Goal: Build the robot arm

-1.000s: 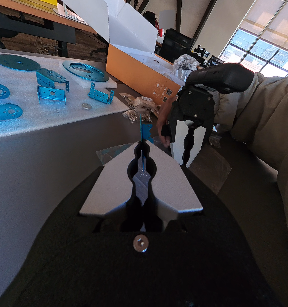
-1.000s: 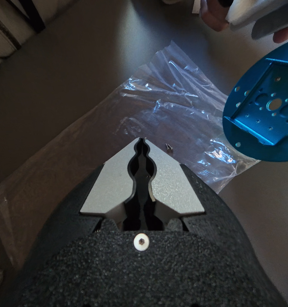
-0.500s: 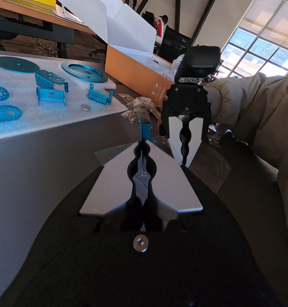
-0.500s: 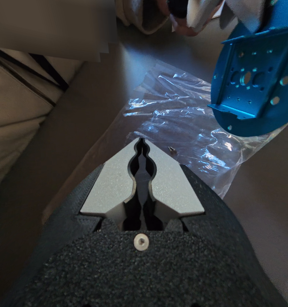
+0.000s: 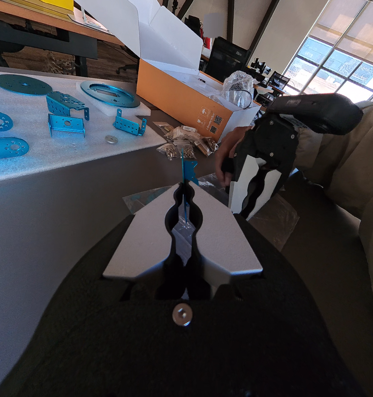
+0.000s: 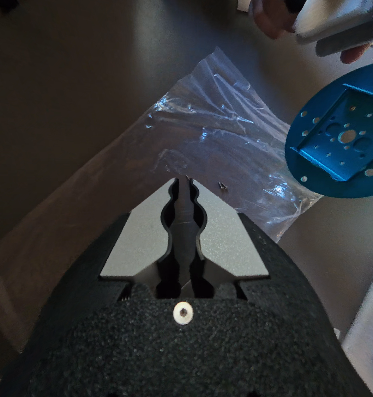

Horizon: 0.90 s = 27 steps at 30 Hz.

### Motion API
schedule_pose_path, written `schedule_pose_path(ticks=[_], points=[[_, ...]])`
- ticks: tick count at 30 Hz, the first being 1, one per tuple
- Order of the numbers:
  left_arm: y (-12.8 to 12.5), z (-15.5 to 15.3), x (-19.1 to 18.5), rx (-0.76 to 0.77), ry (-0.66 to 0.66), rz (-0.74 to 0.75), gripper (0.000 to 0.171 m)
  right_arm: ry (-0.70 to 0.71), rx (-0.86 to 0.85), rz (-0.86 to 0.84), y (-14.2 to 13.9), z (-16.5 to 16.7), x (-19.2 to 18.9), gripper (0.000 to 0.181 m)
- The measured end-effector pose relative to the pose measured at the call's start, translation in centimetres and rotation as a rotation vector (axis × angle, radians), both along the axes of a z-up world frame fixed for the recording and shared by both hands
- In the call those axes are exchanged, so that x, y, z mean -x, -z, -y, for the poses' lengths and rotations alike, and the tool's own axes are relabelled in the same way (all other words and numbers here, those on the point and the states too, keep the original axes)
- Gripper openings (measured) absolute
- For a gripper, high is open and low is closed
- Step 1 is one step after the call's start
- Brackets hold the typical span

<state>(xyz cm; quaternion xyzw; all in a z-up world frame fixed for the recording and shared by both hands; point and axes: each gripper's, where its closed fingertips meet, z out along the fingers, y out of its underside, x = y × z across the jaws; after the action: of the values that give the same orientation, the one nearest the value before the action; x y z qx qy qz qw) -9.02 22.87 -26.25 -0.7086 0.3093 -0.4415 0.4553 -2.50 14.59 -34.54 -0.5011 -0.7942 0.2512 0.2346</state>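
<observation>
My left gripper (image 5: 184, 184) is shut on the edge of a round blue plate (image 5: 183, 171) with a blue bracket (image 5: 190, 169) fixed to it. I hold it upright above the grey table. The plate's face shows in the right wrist view (image 6: 342, 139), held by the left gripper's grey fingers (image 6: 336, 32). My right gripper (image 6: 183, 180) points down at a clear plastic bag (image 6: 213, 133), its jaws a little apart. A tiny screw (image 6: 187, 176) lies at its tips, and another screw (image 6: 222, 185) lies just to the right. The right gripper also shows in the left wrist view (image 5: 244, 211).
A white foam sheet (image 5: 41, 163) at the left carries several blue plates and brackets (image 5: 66, 125). An open orange box (image 5: 181, 101) stands behind. Small bags of screws (image 5: 187, 141) lie beside it. A person's beige sleeve (image 5: 342, 171) fills the right side. Left tips to right tips: about 12 centimeters.
The right gripper tilted up, then came back down over the plastic bag, and its jaws have parted slightly. The left gripper has held still with the blue plate.
</observation>
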Motion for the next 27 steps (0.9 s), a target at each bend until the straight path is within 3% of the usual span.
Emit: schedule_pose_path(ticks=[11,17,27], points=[[-0.01,0.03,-0.02,-0.001,0.001,0.000,0.000,0.001,0.096,-0.031,-0.64,-0.45,0.28,0.007],[-0.01,0.05,-0.02,-0.001,0.003,0.000,0.000,-0.090,0.172,0.012,-0.01,0.00,-0.03,0.009],[-0.06,0.13,-0.07,0.001,0.006,0.003,0.000,-0.104,0.091,-0.032,-0.07,0.20,0.36,0.005]])
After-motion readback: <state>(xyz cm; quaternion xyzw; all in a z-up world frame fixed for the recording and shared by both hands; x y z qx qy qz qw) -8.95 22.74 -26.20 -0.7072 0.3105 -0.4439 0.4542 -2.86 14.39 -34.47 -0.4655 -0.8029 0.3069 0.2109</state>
